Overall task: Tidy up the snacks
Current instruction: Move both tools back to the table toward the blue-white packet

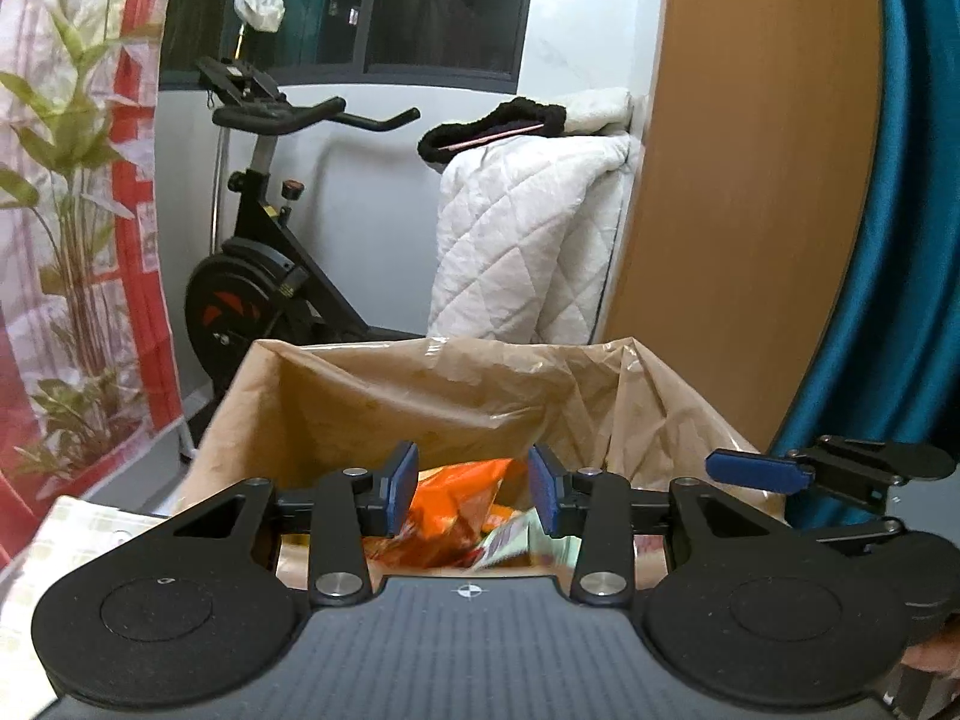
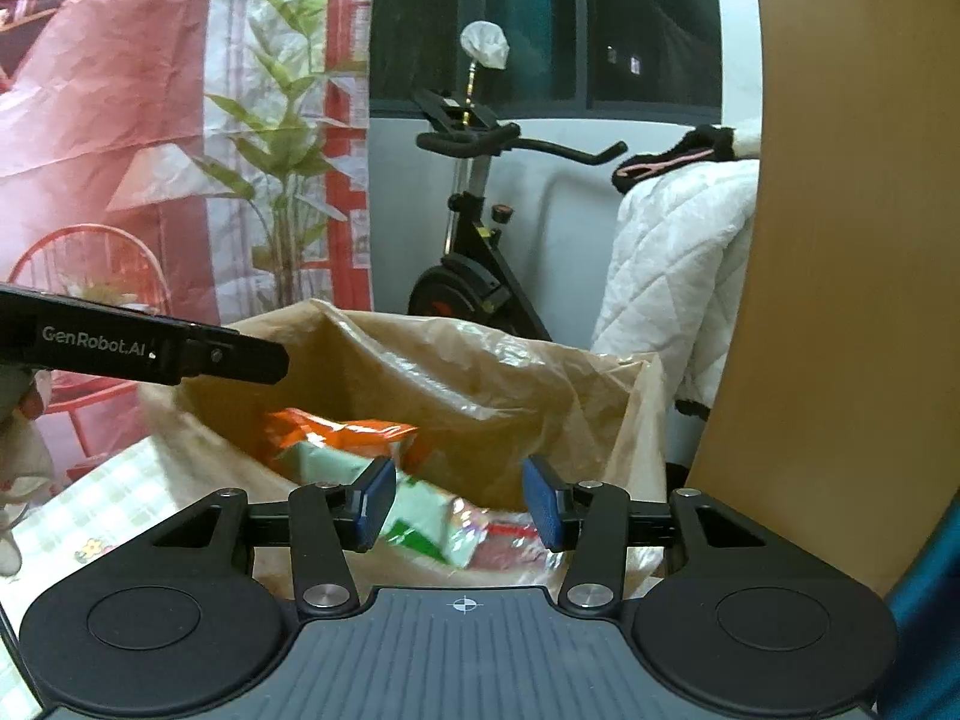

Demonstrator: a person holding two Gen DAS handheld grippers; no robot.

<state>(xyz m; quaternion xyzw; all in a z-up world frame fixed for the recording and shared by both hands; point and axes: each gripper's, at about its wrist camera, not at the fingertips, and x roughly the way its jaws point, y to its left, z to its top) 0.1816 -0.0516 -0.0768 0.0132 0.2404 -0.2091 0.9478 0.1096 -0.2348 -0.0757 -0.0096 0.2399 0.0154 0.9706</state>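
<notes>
Sorting stage: snacks are gathered in one lined box point(image 2: 624, 396), so the work is judged to be well under way, with both grippers held over its mouth.
Box: an open carton is lined with a thin brown plastic bag point(image 1: 456, 384); the film is draped over the rim, presumably so that the packets can be lifted out together later.
Box position: it is set on a checked cloth point(image 2: 102, 516), at the far edge of the table, close in front of both cameras.
Orange packet point(image 1: 456, 498): it is seen lying deep in the bag, toward the back left, propped on the other packets.
Green packet point(image 2: 336, 462): it is laid in front of the orange one, tilted, with a shiny wrapper point(image 2: 480, 531) and a red packet point(image 2: 516, 552) beside it.
Left gripper point(image 1: 474, 495): its jaws are parted and nothing is pressed between the pads; the orange packet is only seen through the gap, lower down.
Right gripper point(image 2: 459, 504): its jaws are likewise apart and empty, with the green packet lying beneath and behind them.
Aim: both tools are pointed downward into the bag, which suits either a drop or a reach for a packet; which one is meant cannot be told.
Risk: the loose film near the rim could be caught by a pad.
</notes>
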